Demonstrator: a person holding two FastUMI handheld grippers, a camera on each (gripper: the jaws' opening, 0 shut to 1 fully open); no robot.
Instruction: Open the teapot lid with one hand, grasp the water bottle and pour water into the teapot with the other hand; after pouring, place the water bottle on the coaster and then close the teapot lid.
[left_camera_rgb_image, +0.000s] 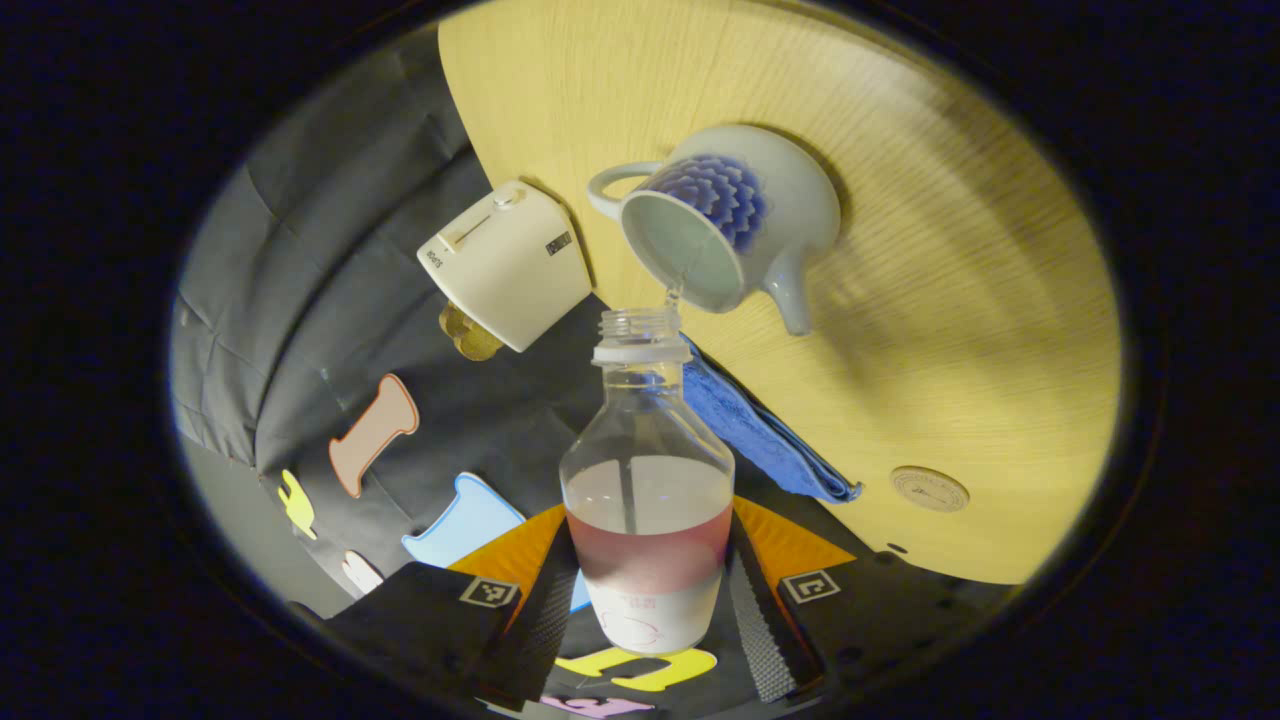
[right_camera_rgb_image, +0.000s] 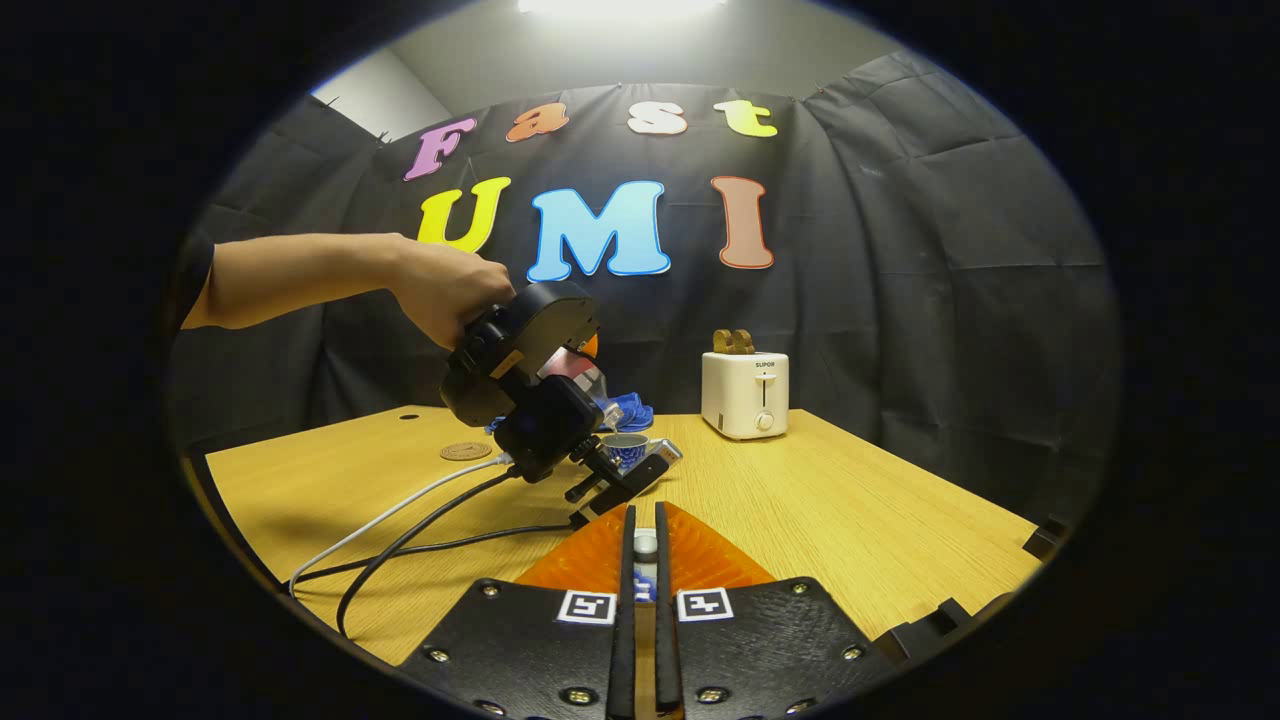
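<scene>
The left gripper (left_camera_rgb_image: 645, 600) clamps the tilted water bottle (left_camera_rgb_image: 648, 490) — its thin stream could miss the teapot (left_camera_rgb_image: 730, 225); the right gripper (right_camera_rgb_image: 640, 570) pinches the lid (right_camera_rgb_image: 645, 545).

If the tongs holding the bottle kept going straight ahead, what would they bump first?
Probably the teapot: the left tongs point the water bottle at its open mouth, though the depth is unclear.
</scene>
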